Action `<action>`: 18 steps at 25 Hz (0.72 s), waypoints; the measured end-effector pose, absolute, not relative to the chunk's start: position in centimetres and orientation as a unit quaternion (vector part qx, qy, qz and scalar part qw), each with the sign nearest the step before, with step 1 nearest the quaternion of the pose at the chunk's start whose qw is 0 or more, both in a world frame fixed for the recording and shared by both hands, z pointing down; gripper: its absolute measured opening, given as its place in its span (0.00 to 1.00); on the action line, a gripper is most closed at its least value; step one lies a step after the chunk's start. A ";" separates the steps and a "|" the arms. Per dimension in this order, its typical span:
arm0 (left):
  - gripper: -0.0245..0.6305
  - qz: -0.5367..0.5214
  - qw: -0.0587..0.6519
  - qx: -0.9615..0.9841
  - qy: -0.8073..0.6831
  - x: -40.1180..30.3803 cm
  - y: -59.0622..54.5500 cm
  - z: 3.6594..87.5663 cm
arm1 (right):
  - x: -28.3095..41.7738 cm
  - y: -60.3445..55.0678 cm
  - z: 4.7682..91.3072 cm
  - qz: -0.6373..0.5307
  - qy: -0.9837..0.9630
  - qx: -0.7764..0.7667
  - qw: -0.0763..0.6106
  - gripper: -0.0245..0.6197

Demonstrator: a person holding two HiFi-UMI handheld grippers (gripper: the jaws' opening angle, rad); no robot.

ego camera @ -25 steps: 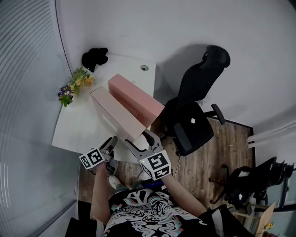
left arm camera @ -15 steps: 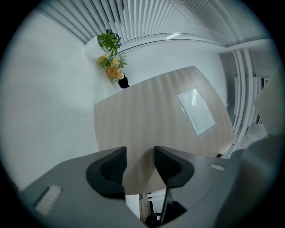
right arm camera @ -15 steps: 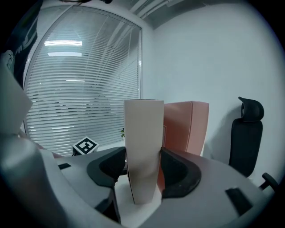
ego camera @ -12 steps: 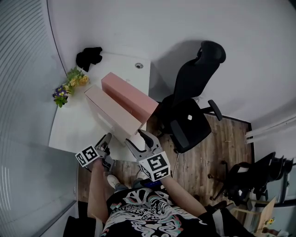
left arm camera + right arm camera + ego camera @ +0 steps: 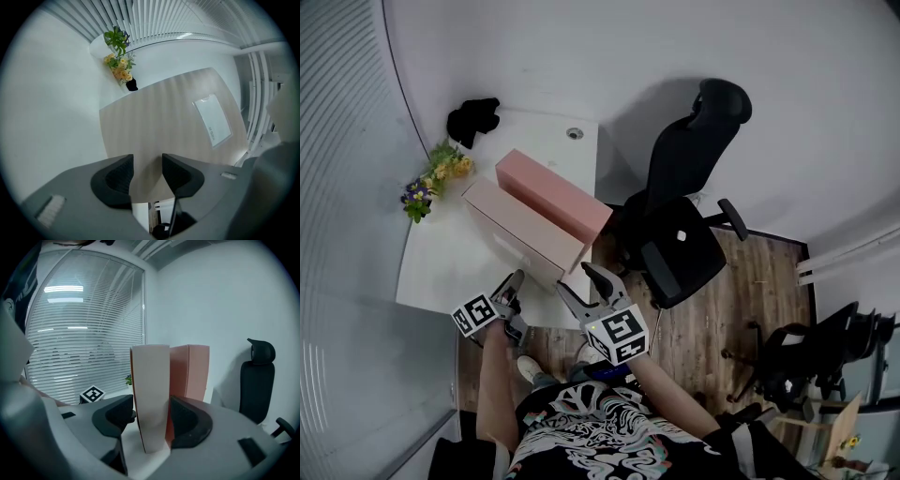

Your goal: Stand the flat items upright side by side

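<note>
The beige box stands on edge on the tabletop, just beside the pink box. Its white label has print too small to read. The right gripper has just been closing, and its fingers now clasp the beige box's near end. The left gripper has its fingers apart, empty.

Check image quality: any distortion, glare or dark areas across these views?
Head view: strong fisheye bend; the chair throws a shadow on the wall. Left gripper view: black vignette at the corners. Right gripper view: lamp reflections glare on the blinds; beige box sharp.
</note>
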State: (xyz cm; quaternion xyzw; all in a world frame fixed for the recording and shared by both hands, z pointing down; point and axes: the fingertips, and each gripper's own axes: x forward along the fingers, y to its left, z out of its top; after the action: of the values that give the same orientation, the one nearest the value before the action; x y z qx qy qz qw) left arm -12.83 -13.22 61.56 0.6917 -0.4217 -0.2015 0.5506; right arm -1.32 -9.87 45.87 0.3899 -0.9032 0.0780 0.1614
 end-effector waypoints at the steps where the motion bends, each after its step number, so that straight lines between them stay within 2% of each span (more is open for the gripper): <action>1: 0.30 -0.202 0.551 0.691 -0.422 -12.8 -13.2 61.7 | -1.1 -10.1 45.9 0.077 -0.903 0.391 0.162 0.41; 9: 0.30 -0.211 0.558 0.681 -0.425 -13.1 -13.6 62.0 | -1.8 -11.1 45.3 0.077 -0.921 0.355 0.144 0.50; 12: 0.30 -0.214 0.558 0.678 -0.427 -13.4 -13.9 62.1 | -1.9 -11.5 45.0 0.069 -0.922 0.355 0.141 0.50; 15: 0.30 -0.213 0.559 0.678 -0.427 -13.2 -14.1 62.1 | -1.9 -11.5 44.8 0.061 -0.921 0.358 0.141 0.44; 18: 0.30 -0.213 0.560 0.678 -0.426 -13.0 -14.4 62.1 | -1.9 -11.5 44.8 0.059 -0.922 0.357 0.138 0.43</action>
State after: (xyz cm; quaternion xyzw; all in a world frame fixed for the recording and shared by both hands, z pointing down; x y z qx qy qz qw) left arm -13.03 -14.39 62.14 0.6780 -0.4259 -0.2129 0.5600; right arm -1.92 -11.48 44.77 0.3570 -0.9219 0.0585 0.1385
